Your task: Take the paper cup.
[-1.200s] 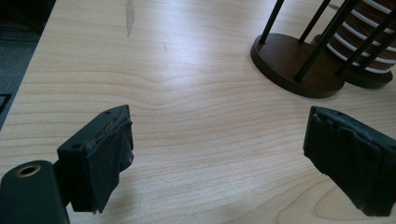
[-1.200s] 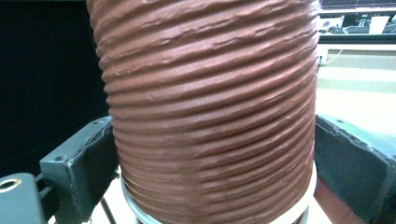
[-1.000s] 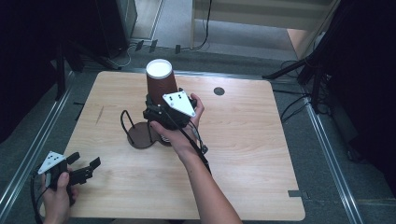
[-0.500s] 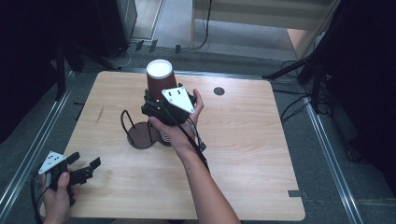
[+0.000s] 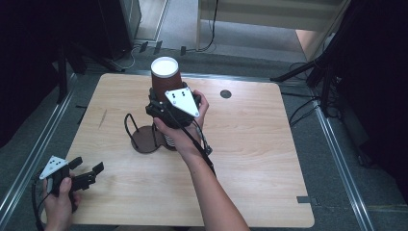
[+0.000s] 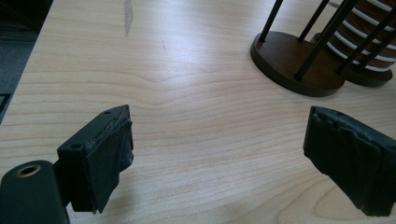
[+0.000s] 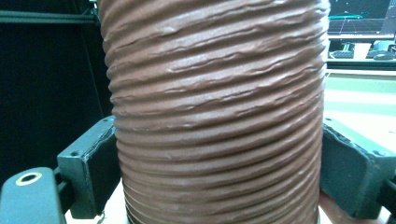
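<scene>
Clamping the ribbed brown cup (image 5: 166, 79) mid-table above the wire holder (image 5: 144, 137) in the high view is the right gripper (image 5: 161, 103), while the left gripper (image 5: 89, 175) sits near-left; left gripper view: jaws apart over bare table (image 6: 187, 93); right gripper view: both pads pressed against the cup (image 7: 215, 107).

The right gripper (image 5: 166, 103) is at the centre of the frame, its forearm reaching up from the bottom edge, and its fingers (image 7: 93, 172) are pressed on both sides of something. The left gripper (image 5: 89, 174) is at the lower left, with fingers (image 6: 105, 158) wide apart and nothing between them.
</scene>
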Tool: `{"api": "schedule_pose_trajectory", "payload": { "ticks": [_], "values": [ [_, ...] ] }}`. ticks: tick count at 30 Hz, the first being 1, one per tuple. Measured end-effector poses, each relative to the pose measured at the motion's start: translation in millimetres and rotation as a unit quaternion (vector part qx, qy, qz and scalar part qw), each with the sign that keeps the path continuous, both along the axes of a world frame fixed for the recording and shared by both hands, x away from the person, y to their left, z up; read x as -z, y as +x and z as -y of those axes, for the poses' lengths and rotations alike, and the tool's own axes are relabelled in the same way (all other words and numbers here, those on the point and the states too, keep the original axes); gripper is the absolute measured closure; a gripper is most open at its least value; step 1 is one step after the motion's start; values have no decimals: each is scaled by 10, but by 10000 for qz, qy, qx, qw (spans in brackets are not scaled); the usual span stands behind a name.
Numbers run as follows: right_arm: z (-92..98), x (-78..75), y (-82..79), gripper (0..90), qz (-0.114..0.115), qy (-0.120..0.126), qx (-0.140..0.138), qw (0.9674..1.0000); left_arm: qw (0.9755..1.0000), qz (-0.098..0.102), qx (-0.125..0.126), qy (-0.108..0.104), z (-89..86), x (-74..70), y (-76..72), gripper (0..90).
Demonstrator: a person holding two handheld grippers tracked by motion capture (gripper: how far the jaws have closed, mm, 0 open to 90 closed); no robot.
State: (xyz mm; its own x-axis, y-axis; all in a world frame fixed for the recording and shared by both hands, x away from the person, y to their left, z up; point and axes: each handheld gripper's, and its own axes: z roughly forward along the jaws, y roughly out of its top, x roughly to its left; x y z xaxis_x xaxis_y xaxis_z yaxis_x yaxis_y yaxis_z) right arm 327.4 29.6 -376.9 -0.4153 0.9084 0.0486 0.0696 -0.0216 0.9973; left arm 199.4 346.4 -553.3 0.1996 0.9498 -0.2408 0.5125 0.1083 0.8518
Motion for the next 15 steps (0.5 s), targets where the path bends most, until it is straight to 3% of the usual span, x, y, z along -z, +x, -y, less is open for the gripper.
{"api": "schedule_pose_trajectory", "payload": {
  "ticks": [15],
  "values": [
    [-41,-191,-2,110,139,81,-78,9998,10000,9,-3,0,-1,0,0,89]
  ]
}}
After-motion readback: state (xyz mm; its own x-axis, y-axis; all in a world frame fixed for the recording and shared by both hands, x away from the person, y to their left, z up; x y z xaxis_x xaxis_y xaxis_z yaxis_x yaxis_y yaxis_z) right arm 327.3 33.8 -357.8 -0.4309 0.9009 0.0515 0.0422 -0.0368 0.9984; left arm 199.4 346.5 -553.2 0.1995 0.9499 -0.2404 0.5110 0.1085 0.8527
